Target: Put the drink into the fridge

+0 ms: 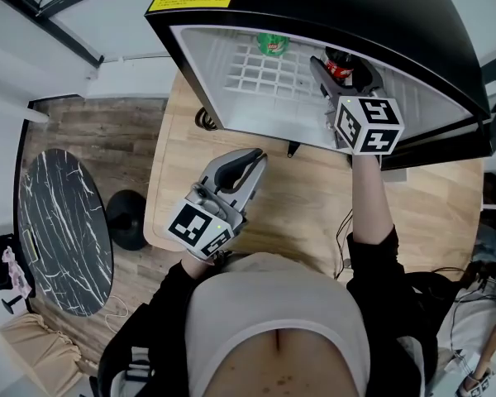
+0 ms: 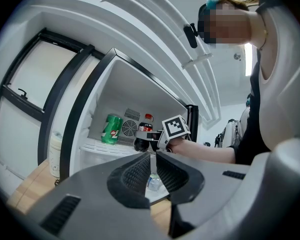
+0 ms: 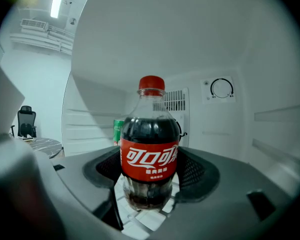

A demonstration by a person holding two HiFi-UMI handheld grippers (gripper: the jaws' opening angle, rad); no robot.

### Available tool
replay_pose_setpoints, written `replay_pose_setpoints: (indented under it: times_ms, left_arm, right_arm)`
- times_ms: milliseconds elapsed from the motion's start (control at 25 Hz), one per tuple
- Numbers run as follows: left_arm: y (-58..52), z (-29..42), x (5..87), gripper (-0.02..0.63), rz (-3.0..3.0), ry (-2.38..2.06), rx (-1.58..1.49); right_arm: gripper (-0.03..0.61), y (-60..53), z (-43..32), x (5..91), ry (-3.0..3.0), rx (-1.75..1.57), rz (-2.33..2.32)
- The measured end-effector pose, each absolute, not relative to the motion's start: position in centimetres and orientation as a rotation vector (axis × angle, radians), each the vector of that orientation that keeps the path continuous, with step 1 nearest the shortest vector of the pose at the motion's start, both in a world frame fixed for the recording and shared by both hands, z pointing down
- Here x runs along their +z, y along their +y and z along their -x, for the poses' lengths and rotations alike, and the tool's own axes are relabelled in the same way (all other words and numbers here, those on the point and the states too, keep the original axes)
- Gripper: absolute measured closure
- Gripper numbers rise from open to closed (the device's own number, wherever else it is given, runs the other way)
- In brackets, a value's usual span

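Standing upright, the cola bottle [image 3: 150, 151] is clamped by the right gripper [image 3: 149, 183] jaws, shelf [image 1: 260, 74] at 6 o'clock; left gripper [image 2: 152, 173] jaws nearly together, empty.

A floor of grey-brown wood planks [image 1: 83, 135] is seen at the left. On it a round table with a black marble top [image 1: 62, 230] is set, with a dark round base [image 1: 128, 219] just beside it to the right, and a light wooden table [image 1: 306, 205] is placed nearer the centre. A black-framed window [image 2: 37, 76] is set in the white wall at the left, a lit strip [image 2: 248, 59] is mounted on the white ceiling crossed by white beams [image 2: 140, 29], and a black office chair [image 3: 25, 120] is seen far off to the left.
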State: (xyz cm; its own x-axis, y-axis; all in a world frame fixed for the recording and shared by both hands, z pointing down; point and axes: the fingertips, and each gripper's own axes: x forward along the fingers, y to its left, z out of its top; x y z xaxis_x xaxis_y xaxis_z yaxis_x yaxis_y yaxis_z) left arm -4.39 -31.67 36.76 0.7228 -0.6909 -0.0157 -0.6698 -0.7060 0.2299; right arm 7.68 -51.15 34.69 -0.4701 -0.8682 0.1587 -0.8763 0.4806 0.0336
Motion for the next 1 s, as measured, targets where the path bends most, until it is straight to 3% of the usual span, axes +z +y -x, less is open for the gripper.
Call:
replay_pose_setpoints:
  times_ms: [1000]
  left_arm:
    - [-31.78, 4.38, 36.7, 0.573, -2.718, -1.075, -0.157]
  right_arm:
    - [0.253, -50.74, -7.72, 34.98, -2.571, 0.08, -1.46]
